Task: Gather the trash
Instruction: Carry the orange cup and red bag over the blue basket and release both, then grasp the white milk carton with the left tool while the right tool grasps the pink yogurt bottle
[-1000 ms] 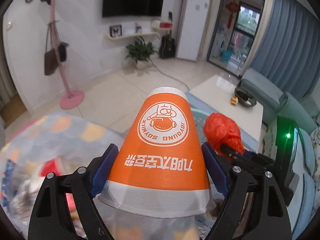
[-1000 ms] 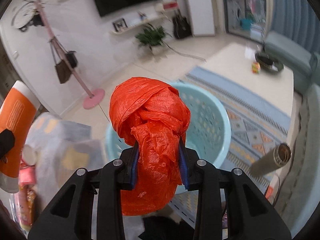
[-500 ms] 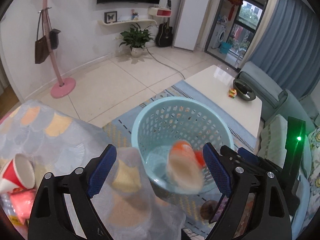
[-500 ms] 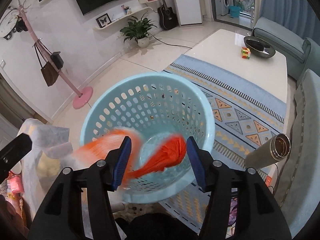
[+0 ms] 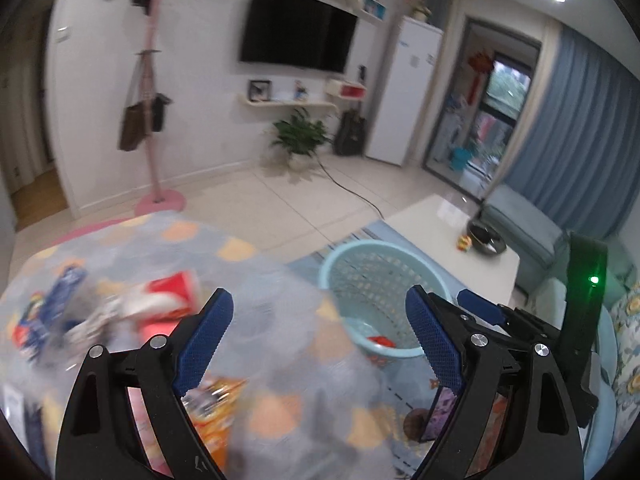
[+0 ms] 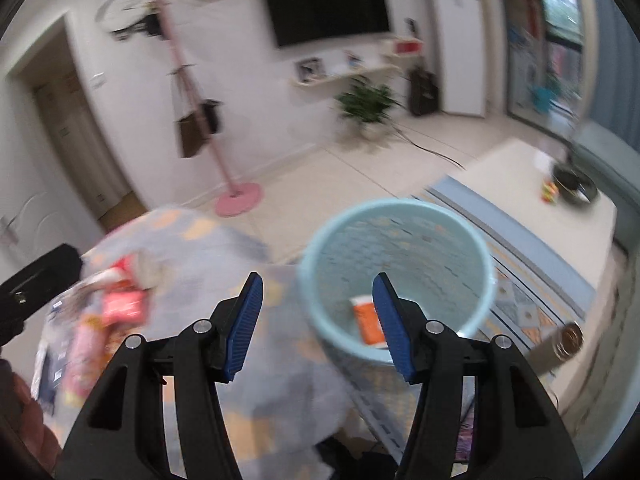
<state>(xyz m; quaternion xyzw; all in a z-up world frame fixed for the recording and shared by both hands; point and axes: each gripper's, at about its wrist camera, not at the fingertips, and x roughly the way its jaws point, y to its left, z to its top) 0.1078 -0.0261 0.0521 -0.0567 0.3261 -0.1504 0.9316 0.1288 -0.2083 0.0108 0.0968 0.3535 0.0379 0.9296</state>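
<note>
Both grippers, left and right, are standing spread and empty. We are finding the orange cup lying inside the blue basket, while red wrappers are remaining on the covered table; collection is looking partly done.

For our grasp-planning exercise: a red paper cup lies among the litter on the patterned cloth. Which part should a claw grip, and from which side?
Grip the red cup across the middle of its side wall, coming down from above with the open left claw. The cup seems to lie on its side, so its rounded wall faces up, not its rim. Blur hides its exact heading.
</note>
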